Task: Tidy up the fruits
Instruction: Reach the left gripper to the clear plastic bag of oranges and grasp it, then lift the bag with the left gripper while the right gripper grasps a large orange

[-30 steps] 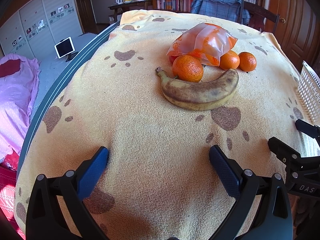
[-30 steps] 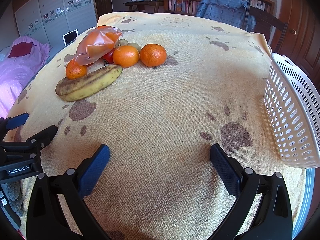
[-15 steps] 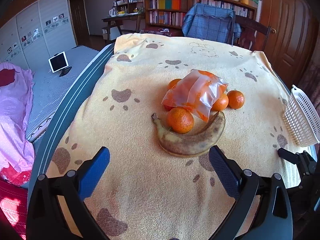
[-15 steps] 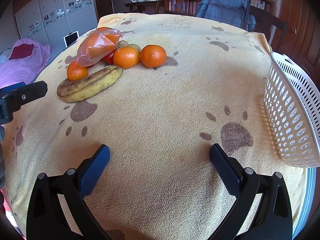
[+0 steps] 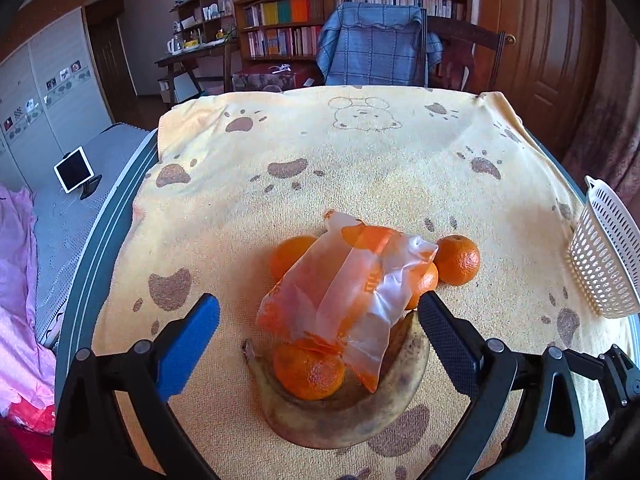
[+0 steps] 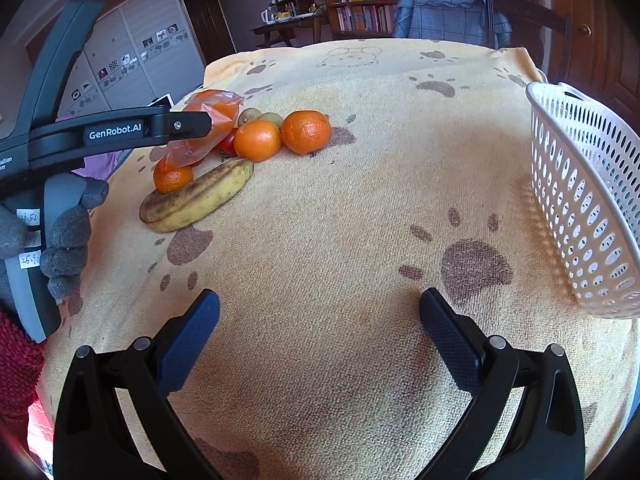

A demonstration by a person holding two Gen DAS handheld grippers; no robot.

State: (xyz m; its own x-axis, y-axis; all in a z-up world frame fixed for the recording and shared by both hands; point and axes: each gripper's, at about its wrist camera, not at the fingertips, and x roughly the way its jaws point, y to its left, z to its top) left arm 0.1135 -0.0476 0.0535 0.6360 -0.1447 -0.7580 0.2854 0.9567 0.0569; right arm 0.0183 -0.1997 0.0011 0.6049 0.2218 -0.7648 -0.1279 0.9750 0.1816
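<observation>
A spotted banana (image 5: 344, 412) (image 6: 196, 198) lies on the yellow paw-print towel (image 5: 360, 168), with a tangerine (image 5: 309, 372) against it. An orange plastic bag (image 5: 344, 296) (image 6: 208, 126) lies over more fruit: tangerines (image 5: 458, 260) (image 6: 306, 131), a red fruit (image 6: 228, 145) and kiwis (image 6: 249, 115). My left gripper (image 5: 316, 324) is open, raised above the pile, with the bag and banana between its fingers in view. My right gripper (image 6: 318, 328) is open and empty over bare towel, well short of the fruit.
A white perforated basket (image 6: 580, 200) (image 5: 604, 256) stands at the table's right edge. The left gripper's body (image 6: 112, 132) and a gloved hand (image 6: 64, 236) fill the left of the right wrist view. A chair (image 5: 372, 52) and bookshelves stand behind the table.
My left gripper has risen and moved forward over the fruit pile, which now sits between its open fingers. My right gripper has hardly moved.
</observation>
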